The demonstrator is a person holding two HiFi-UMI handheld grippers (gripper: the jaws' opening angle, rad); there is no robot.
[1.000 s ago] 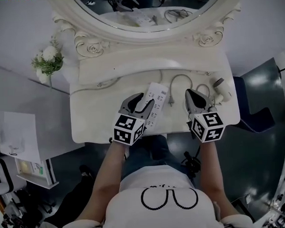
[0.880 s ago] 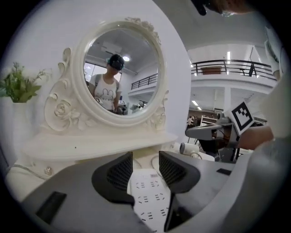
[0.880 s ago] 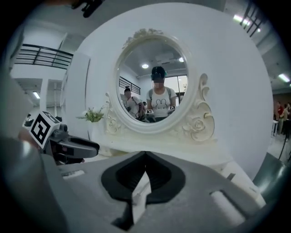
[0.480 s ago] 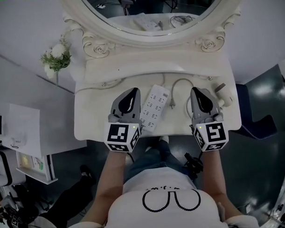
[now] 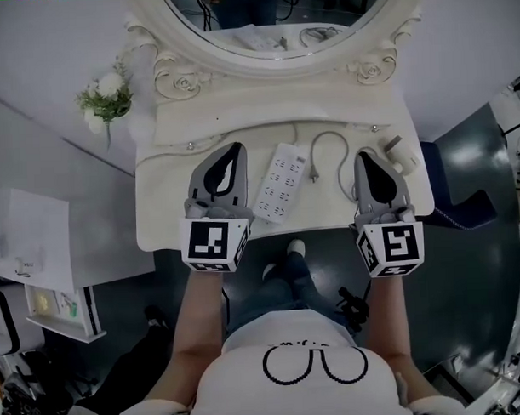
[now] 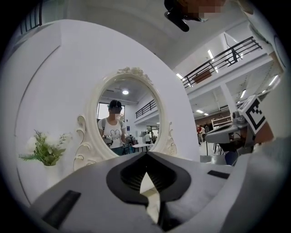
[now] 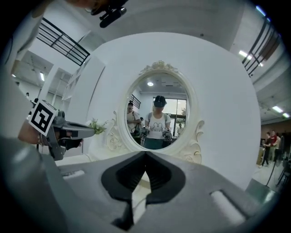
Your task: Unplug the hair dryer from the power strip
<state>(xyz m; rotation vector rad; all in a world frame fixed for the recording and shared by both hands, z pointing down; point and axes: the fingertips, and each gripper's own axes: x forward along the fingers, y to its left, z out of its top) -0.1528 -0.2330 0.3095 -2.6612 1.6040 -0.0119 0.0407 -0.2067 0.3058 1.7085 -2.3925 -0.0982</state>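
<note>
1. The power strip (image 5: 280, 182) lies aslant on the white dressing table (image 5: 158, 227), in front of the oval mirror (image 5: 279, 27).
2. The hair dryer (image 5: 401, 155) lies well to the right of the power strip, by the table's right edge.
3. Its grey cord (image 5: 330, 142) loops toward the strip. The plug (image 5: 313, 177) lies just beside the strip's right side, out of the sockets.
4. The left gripper (image 5: 231, 154) is held just left of the power strip, jaws closed together on nothing.
5. The right gripper (image 5: 366, 159) is held right of the strip, between the plug and the hair dryer, jaws likewise together and empty.
6. A small bunch of flowers (image 5: 107, 97) stands well left of the strip.
</note>
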